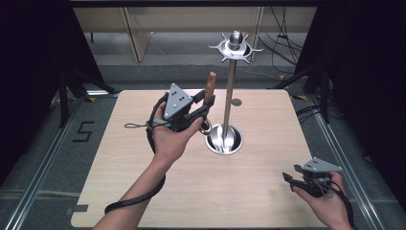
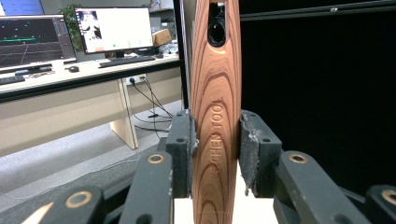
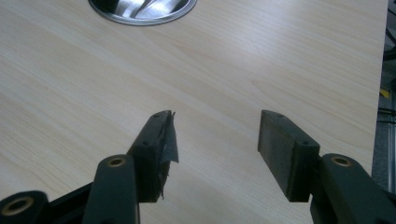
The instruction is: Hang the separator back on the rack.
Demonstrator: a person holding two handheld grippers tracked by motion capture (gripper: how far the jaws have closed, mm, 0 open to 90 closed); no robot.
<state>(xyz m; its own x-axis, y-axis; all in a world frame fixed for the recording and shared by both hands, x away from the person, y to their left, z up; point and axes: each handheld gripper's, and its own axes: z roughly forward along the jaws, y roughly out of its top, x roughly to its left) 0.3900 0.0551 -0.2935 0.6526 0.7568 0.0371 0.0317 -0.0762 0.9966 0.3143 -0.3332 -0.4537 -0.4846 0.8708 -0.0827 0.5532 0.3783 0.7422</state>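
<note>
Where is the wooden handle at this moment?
The wooden handle stands upright, clamped in the left tongs, raised over the table left of centre in the high view, beside the metal stand's pole.

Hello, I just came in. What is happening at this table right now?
A person works at a wooden table with a gripper in each hand. The left gripper is shut on a wooden handle of a kitchen tool, held upright and raised beside a metal stand that has a round base and a ring of hooks at its top. What hangs below the handle is hard to make out. The right gripper is open and holds nothing, low over the table near its right front corner.
</note>
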